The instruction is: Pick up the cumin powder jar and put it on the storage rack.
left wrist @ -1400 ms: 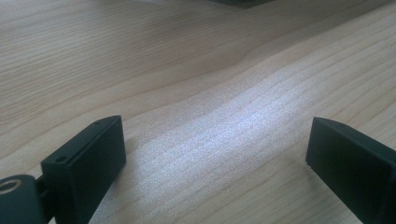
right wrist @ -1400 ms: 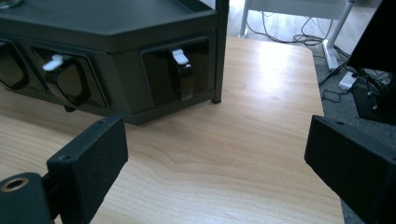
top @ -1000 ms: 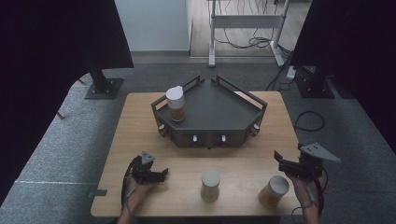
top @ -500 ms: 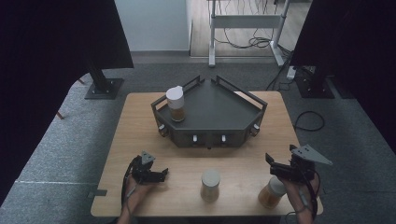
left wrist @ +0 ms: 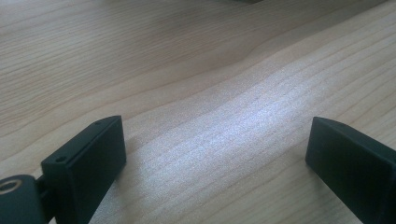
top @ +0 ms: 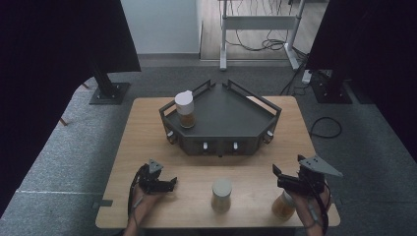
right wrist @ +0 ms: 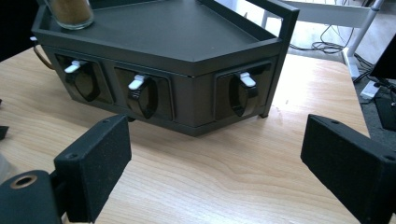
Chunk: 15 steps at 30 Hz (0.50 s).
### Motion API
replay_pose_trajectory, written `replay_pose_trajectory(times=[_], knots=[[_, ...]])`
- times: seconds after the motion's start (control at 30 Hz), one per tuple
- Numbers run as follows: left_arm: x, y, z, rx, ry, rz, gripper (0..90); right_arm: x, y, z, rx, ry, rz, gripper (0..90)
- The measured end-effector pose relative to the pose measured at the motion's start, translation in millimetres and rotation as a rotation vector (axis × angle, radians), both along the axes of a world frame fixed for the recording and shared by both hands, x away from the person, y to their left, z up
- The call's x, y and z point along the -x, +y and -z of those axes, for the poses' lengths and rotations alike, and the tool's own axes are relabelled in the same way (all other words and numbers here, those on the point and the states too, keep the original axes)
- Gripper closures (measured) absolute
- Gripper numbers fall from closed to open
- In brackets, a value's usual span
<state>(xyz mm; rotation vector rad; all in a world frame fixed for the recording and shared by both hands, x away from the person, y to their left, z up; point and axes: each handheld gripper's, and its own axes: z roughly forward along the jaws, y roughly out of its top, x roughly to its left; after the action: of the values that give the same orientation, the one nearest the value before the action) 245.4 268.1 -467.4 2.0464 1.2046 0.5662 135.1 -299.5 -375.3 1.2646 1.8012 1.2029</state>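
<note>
My right gripper (top: 278, 175) hangs open above the five-o'clock jar (top: 284, 205), likely lining up a grasp; my left gripper (top: 170, 184), released, rests at seven o'clock.

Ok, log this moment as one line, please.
left gripper: open, over bare table | right gripper: open, above jar | middle jar: untouched | tray: one jar
</note>
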Motion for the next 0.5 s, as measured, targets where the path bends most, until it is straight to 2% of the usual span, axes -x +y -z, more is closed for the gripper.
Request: replay_pose_trajectory(times=[0.5], knots=[[0.2, -0.8, -0.2, -0.002, 0.001, -0.005, 4.1, 5.5, 17.1, -1.4, 0.005, -0.013, -0.034, 8.1]])
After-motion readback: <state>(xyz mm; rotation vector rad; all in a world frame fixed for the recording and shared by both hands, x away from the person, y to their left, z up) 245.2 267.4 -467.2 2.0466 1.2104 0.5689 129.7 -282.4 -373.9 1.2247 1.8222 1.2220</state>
